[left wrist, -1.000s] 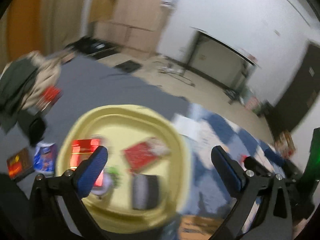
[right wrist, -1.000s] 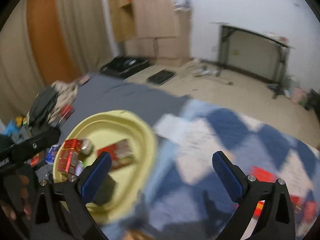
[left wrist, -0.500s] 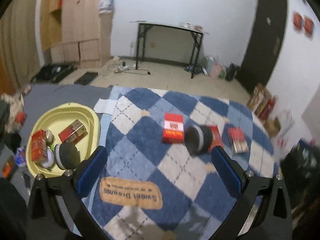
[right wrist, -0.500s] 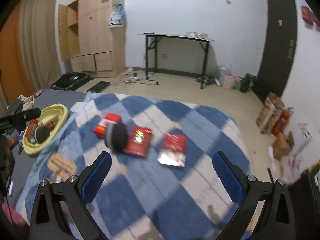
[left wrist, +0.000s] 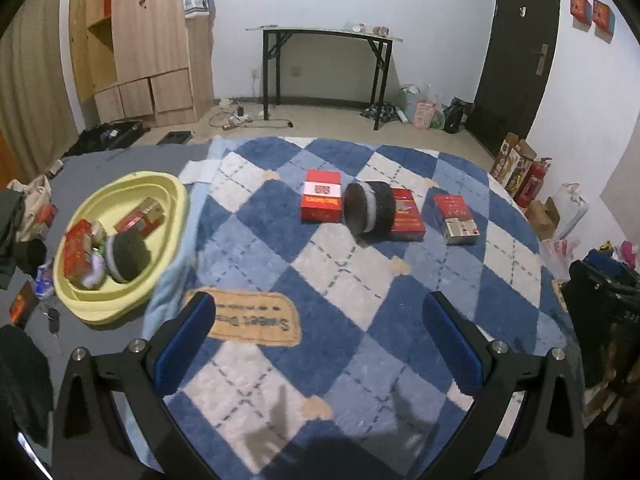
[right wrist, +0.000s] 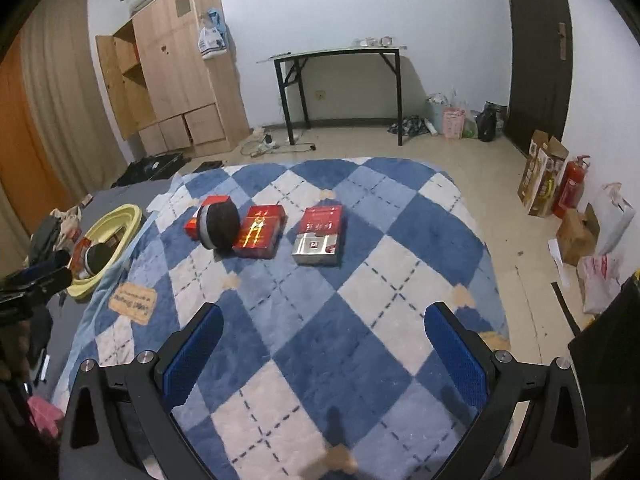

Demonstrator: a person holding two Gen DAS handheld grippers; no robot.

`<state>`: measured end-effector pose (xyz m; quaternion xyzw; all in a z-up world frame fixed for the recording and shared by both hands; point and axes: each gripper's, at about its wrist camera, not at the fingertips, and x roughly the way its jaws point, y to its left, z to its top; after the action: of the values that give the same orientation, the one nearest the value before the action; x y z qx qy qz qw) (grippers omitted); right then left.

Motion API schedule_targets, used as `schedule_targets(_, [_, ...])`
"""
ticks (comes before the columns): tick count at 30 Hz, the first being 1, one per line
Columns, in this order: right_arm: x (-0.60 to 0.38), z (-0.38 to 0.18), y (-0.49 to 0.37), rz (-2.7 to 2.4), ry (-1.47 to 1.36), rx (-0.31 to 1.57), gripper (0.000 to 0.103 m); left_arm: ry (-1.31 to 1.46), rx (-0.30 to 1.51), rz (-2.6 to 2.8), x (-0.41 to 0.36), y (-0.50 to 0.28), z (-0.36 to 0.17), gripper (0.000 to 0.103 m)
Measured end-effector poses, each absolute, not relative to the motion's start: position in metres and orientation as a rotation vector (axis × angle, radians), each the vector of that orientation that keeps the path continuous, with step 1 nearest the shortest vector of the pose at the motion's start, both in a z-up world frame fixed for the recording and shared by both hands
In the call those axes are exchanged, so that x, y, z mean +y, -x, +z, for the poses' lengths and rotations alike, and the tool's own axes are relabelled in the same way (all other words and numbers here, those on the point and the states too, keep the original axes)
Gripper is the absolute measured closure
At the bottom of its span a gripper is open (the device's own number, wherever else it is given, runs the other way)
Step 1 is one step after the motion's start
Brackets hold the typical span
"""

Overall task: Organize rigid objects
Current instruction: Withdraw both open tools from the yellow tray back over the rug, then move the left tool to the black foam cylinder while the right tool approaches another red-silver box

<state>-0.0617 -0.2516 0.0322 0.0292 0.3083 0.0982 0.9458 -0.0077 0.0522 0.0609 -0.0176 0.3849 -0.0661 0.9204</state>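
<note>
Blue checked rug [left wrist: 328, 280] carried loose boxes; both grippers, left [left wrist: 320, 344] and right [right wrist: 324, 352], spread, empty. Dark cylinder [left wrist: 370, 213] on its side touched red box [left wrist: 405, 215]; clumsy grasp risked rolling it away.

Under my view lay a rug [left wrist: 340, 280] in a diamond pattern of dark blue, pale blue and white, crossed by dashed dark lines, with a tan label patch [left wrist: 248, 322]. I saw a pale yellow basin [left wrist: 172, 200] on grey flooring. On the rug were a red-and-white box [left wrist: 322, 202], a black cylinder [left wrist: 370, 212] banded in grey, a red box [left wrist: 406, 216] with gold marks, and a red-and-silver box [left wrist: 456, 220]. My gripper pads [right wrist: 192, 356] were blue on black frames.
</note>
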Motion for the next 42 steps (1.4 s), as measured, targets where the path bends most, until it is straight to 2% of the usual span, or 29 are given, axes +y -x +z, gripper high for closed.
schedule_targets(11, [-0.255,0.033,0.056,0.134,-0.060,0.592,0.000,-0.009,0.790,-0.196,0.025,0.013,0.053,0.000])
schedule_targets(21, [-0.238,0.025,0.044,0.148,-0.008,0.614,0.000,0.096,0.794,-0.198,0.026,0.007,0.060,0.000])
schedule_targets(30, [-0.213,0.000,-0.008,0.132,0.033,0.633,0.000,0.007,0.861,-0.142,-0.016,-0.062,0.050,0.000])
schedule_targets(37, [-0.203,-0.036,-0.079,0.107,0.041,0.683,0.000,0.105,0.960,-0.152,-0.025,-0.128,0.018,0.000])
schedule_targets(42, [-0.190,-0.042,-0.120,0.136,-0.025,0.666,0.000,0.113,0.958,-0.135,-0.028,-0.163,0.011,0.002])
